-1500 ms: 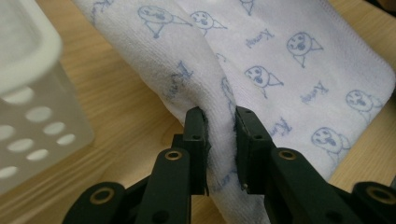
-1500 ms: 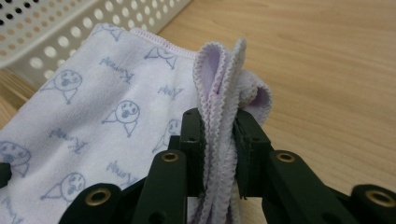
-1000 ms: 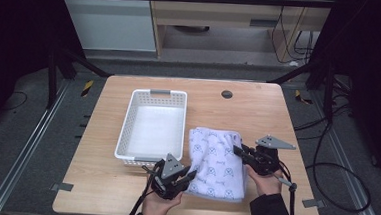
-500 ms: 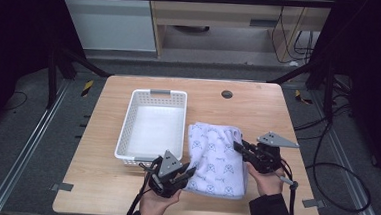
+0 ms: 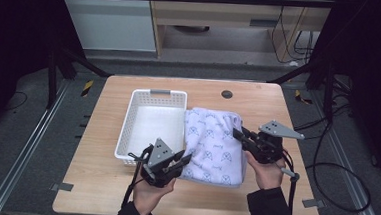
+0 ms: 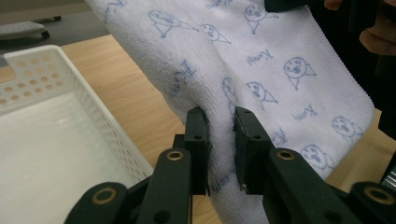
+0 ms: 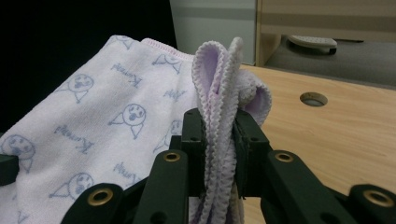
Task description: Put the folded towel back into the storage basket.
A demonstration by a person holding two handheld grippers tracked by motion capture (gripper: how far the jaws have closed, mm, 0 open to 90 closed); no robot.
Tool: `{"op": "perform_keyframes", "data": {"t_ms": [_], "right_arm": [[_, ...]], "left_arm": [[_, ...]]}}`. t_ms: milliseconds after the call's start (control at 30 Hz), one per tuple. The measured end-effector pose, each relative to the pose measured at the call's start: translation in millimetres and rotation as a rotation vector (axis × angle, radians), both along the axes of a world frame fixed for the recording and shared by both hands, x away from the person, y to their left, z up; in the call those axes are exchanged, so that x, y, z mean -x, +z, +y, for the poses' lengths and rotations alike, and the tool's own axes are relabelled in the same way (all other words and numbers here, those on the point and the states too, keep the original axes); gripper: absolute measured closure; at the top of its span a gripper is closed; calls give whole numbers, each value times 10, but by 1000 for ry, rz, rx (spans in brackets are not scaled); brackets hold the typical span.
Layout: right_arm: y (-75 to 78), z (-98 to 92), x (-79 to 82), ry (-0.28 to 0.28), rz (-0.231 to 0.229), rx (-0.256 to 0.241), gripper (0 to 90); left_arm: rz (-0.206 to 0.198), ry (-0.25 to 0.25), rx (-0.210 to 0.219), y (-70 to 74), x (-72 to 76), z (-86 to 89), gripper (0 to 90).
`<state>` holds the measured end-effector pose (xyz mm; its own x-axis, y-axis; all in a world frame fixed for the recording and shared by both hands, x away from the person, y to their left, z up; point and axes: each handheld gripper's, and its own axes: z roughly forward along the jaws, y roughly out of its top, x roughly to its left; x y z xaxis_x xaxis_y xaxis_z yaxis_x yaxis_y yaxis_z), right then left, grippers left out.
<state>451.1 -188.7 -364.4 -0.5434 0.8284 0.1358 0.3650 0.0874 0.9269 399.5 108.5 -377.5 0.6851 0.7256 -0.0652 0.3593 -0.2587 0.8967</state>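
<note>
On the wooden table [image 5: 99,182], just right of the white perforated basket [image 5: 147,130], lies a pale towel [image 5: 211,139] printed with blue cartoon faces. The left gripper [image 5: 184,159] pinches its near-left edge; the right gripper [image 5: 238,134] clamps folded hems at its right edge.

Towel [image 6: 261,60] top and near end: run off the left gripper view's edges.
Basket [image 6: 56,140] left part: cut off there too.
Towel print wording: too small to read.
</note>
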Motion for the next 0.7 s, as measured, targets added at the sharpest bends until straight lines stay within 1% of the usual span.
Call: {"op": "perform_keyframes", "data": {"t_ms": [133,300,400,567,700], "right_arm": [[83,69,-36,4,-15,-3,768],[162,169,-64,7,-27,15,768],[206,230,-88,8,-34,17,768],[226,371,-148,9,-32,21,768],[240,486,-185,12,-41,22,768]], "left_arm": [[-8,7,12,64,-26,72,762],[-21,19,25,122,-41,158,762],[-26,26,29,141,-58,215,762],[-26,47,38,165,-86,337,763],[-31,68,42,183,-97,435,763]]}}
